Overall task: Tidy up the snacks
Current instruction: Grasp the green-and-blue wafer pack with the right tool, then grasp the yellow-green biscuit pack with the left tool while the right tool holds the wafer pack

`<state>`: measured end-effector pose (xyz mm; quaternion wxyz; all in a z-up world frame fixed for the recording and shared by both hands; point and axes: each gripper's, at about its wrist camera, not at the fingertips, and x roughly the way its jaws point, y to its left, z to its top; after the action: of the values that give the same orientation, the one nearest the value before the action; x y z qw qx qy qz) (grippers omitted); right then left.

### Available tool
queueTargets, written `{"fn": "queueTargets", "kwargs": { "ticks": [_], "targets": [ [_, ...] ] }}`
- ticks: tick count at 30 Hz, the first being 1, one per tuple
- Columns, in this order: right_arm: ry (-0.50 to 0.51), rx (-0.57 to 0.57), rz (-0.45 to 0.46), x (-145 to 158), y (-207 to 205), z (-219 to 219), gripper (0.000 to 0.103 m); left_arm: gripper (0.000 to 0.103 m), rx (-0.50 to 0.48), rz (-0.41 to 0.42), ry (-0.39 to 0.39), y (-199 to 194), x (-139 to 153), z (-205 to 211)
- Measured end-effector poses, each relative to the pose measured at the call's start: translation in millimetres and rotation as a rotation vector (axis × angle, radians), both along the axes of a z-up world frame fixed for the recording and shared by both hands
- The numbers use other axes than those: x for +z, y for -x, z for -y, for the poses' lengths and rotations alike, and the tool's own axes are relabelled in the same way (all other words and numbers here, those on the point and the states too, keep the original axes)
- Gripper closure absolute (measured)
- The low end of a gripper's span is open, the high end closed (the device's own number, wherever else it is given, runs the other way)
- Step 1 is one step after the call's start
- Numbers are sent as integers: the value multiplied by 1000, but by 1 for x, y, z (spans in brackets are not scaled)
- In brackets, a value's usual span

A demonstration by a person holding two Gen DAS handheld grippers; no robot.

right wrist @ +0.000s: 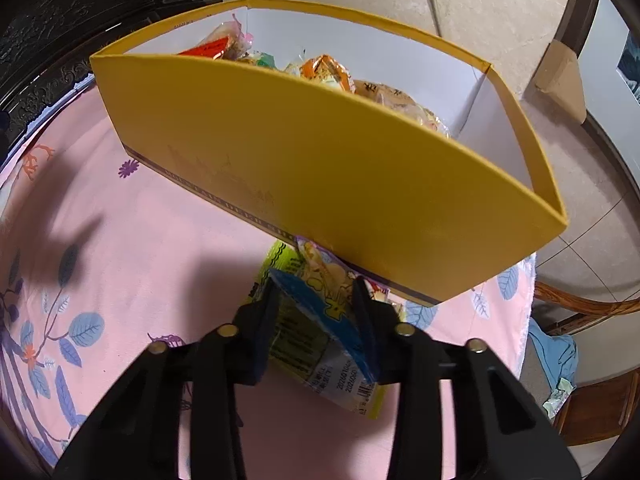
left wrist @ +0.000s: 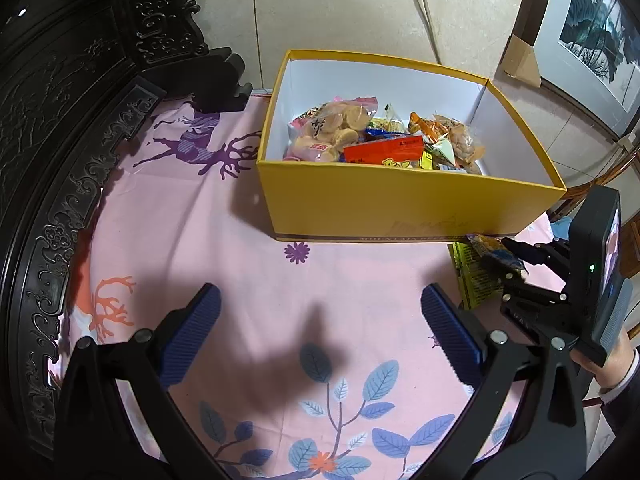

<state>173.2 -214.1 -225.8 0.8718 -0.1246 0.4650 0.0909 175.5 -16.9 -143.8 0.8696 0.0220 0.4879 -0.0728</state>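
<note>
A yellow box [left wrist: 400, 204] [right wrist: 320, 160] stands on the pink tablecloth [left wrist: 192, 224] and holds several wrapped snacks [left wrist: 380, 136] [right wrist: 320, 68]. My right gripper [right wrist: 316, 296] [left wrist: 516, 260] is shut on a blue and yellow snack packet [right wrist: 324, 300] [left wrist: 490, 248] right at the foot of the box's front wall. A green packet [right wrist: 294, 344] [left wrist: 476, 284] lies flat on the cloth beneath it. My left gripper [left wrist: 320, 296] hangs open over bare cloth in front of the box, with nothing between its blue pads.
Dark carved wooden furniture [left wrist: 60, 120] borders the table on the left. A framed picture [left wrist: 592, 40] leans at the back right, and a cable [left wrist: 424, 8] runs over the tiled floor. A wooden chair [right wrist: 580, 308] with a small packet [right wrist: 558, 398] stands past the table's right edge.
</note>
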Motion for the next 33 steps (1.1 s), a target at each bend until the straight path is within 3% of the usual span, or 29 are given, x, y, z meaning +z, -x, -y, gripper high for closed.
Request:
{"fn": "queueTargets", "kwargs": {
  "ticks": [4, 10, 15, 23, 26, 31, 33],
  "targets": [
    [-53, -30, 30, 17, 9, 6, 80, 2, -9, 2, 1, 1, 0, 1],
    [-265, -194, 87, 58, 47, 44, 80, 2, -79, 3, 0, 8, -7, 22],
    [-377, -303, 112, 79, 87, 69, 80, 2, -233, 52, -24, 18, -18, 64],
    [-431, -390, 95, 82, 123, 90, 80, 2, -510, 119, -91, 31, -58, 147],
    [-439, -411, 95, 82, 131, 96, 80, 2, -506, 73, -79, 25, -73, 165],
    [-469, -444, 110, 85, 137, 105, 80, 2, -384, -14, 30, 5, -84, 188],
    [-476, -449, 121, 87, 140, 108, 80, 2, -346, -25, 37, -2, -87, 198]
  ]
}}
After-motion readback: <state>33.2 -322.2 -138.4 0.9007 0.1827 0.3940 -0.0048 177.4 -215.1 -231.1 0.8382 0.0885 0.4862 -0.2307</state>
